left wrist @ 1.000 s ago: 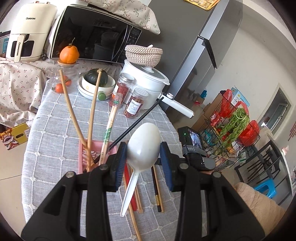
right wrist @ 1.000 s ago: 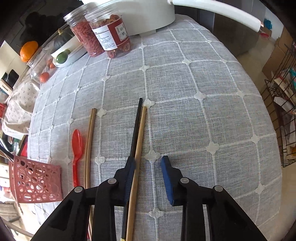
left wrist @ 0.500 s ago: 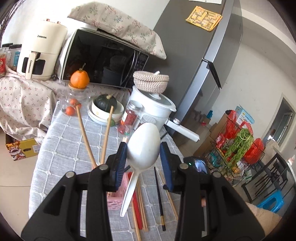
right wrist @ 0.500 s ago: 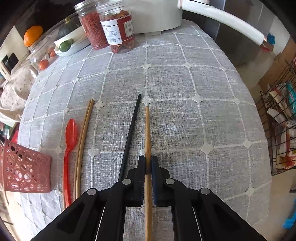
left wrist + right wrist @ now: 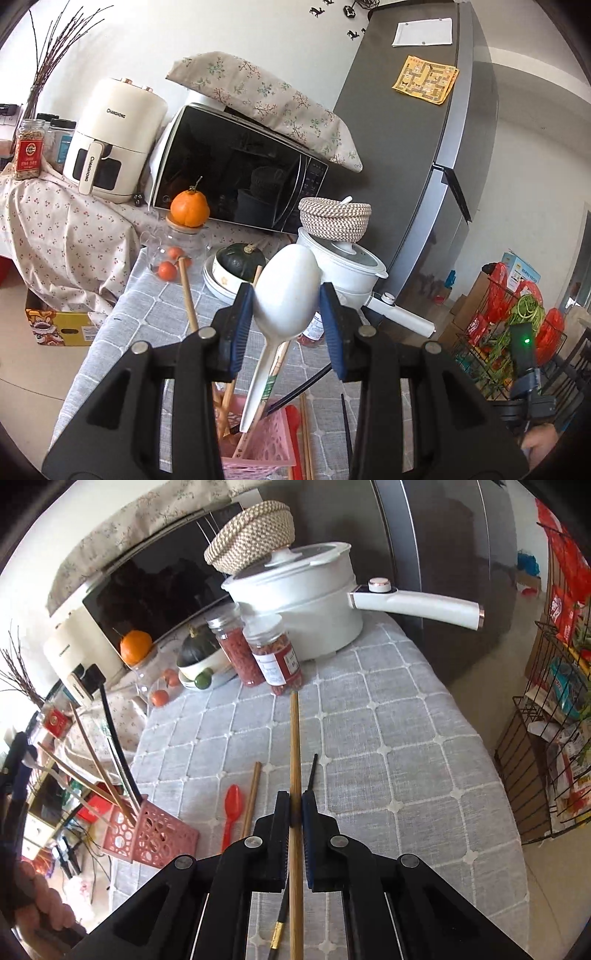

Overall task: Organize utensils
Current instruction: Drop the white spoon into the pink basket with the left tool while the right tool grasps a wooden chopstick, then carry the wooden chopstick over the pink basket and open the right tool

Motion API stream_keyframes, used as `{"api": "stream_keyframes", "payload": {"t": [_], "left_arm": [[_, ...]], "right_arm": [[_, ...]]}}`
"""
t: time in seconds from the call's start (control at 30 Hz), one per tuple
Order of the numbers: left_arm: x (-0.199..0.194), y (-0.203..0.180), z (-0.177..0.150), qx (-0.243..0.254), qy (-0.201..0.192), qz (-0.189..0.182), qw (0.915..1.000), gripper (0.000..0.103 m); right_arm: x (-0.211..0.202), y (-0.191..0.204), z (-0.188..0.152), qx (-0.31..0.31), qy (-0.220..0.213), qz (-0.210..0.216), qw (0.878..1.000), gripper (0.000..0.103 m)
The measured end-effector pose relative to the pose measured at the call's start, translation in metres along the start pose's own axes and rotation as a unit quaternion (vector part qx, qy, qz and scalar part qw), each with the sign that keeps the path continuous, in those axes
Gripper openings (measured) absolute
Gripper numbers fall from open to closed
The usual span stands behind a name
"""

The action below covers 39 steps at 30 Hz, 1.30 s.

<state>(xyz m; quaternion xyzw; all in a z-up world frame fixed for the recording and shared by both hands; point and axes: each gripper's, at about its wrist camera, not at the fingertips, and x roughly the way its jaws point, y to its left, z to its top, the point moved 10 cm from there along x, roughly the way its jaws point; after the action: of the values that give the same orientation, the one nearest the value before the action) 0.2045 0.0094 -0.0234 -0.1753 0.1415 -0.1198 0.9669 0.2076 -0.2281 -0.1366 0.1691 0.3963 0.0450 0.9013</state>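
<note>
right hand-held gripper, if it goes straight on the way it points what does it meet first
Probably the labelled spice jar: the right hand-held gripper is shut on a bamboo chopstick whose tip points at that jar's base. Only tablecloth lies between, though depth is unclear.

White spoon (image 5: 286,295): smooth glossy plastic. Pink utensil basket (image 5: 155,834): perforated plastic, matt. Held chopstick (image 5: 294,760): bamboo-like wood, fine grain. Red spoon (image 5: 232,812), at its 9 o'clock: shiny plastic. Tablecloth (image 5: 388,738): grey quilted cloth. Pot (image 5: 306,602), 12 o'clock: glossy white. Woven basket (image 5: 251,535): rough fibre. Fridge (image 5: 424,147): brushed grey metal.
</note>
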Motion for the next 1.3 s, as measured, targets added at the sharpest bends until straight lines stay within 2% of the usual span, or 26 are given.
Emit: {"api": "stream_keyframes", "payload": {"t": [0.23, 0.3, 0.37, 0.43, 0.57, 0.7, 0.77, 0.87, 0.97, 1.07, 1.17, 1.3], "left_arm": [[0.009, -0.007, -0.012, 0.031, 0.007, 0.012, 0.9994, 0.039], [0.014, -0.005, -0.020, 0.034, 0.021, 0.012, 0.9991, 0.039], [0.022, 0.000, -0.029, 0.017, 0.049, 0.009, 0.9986, 0.040], [0.027, 0.005, -0.034, 0.001, 0.073, 0.009, 0.9973, 0.050], [0.019, 0.006, -0.035, -0.013, 0.097, 0.011, 0.9951, 0.057], [0.003, 0.007, -0.033, 0.001, 0.123, 0.031, 0.9919, 0.067], [-0.007, 0.011, -0.030, 0.011, 0.132, 0.043, 0.9903, 0.078], [-0.016, 0.025, -0.035, 0.038, 0.174, 0.085, 0.9804, 0.083], [-0.019, 0.046, -0.055, 0.080, 0.244, 0.127, 0.9580, 0.084], [-0.023, 0.070, -0.071, 0.093, 0.278, 0.150, 0.9441, 0.084], [-0.026, 0.087, -0.082, 0.066, 0.307, 0.149, 0.9376, 0.084], [-0.029, 0.097, -0.084, 0.044, 0.320, 0.147, 0.9349, 0.084]], "right_arm": [[-0.022, -0.002, 0.005, 0.003, -0.032, 0.013, 0.999, 0.006], [-0.028, 0.000, 0.006, 0.006, -0.042, 0.016, 0.999, 0.006], [-0.034, 0.001, 0.008, 0.010, -0.053, 0.021, 0.998, 0.006], [-0.040, 0.004, 0.011, 0.015, -0.066, 0.028, 0.997, 0.006], [-0.054, 0.013, 0.019, 0.022, -0.100, 0.042, 0.994, 0.006], [-0.067, 0.028, 0.029, 0.036, -0.137, 0.061, 0.988, 0.006], [-0.073, 0.039, 0.033, 0.042, -0.157, 0.071, 0.984, 0.006], [-0.079, 0.061, 0.039, 0.045, -0.189, 0.083, 0.977, 0.006], [-0.082, 0.083, 0.041, 0.058, -0.214, 0.094, 0.971, 0.006], [-0.085, 0.103, 0.043, 0.077, -0.235, 0.100, 0.964, 0.006], [-0.087, 0.123, 0.049, 0.069, -0.273, 0.082, 0.956, 0.006], [-0.076, 0.144, 0.055, 0.062, -0.302, 0.049, 0.950, 0.006]]}}
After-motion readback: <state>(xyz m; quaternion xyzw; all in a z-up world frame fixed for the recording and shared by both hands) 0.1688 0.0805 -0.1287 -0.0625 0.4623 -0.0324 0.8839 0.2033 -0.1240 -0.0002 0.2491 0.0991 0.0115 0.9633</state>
